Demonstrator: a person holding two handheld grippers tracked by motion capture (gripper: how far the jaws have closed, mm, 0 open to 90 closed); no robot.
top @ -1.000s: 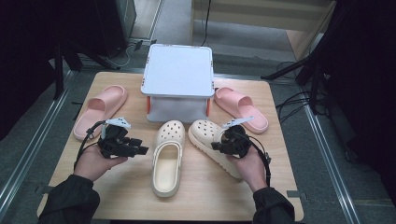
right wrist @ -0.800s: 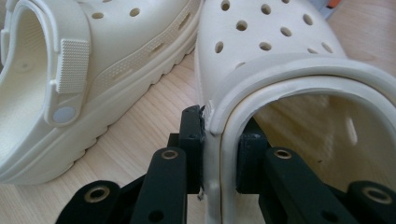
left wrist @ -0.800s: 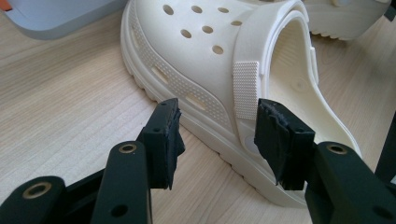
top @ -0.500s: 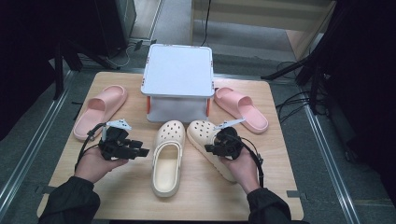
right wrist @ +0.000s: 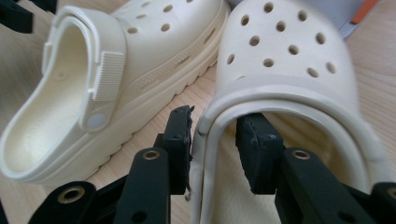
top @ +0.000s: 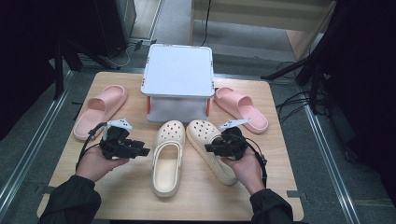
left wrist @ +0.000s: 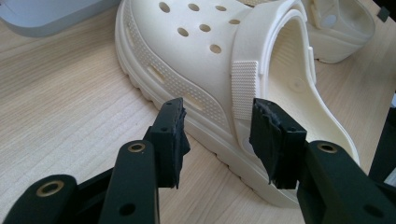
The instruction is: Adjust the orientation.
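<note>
The right gripper [top: 211,148] has eased its jaws wider since a second ago and now straddles the rim of the right clog [right wrist: 285,74], one pad inside, one outside, with a gap showing, so nothing is pinched. The left gripper [top: 144,151] has just narrowed a little but stays spread beside the left clog [top: 167,158], touching nothing. This looks like the pair being lined up on the bench [top: 121,191] before the box [top: 178,74]. Next comes closing on a rim. Both clogs are cream, holed on top, thick-soled and lying near each other.
</note>
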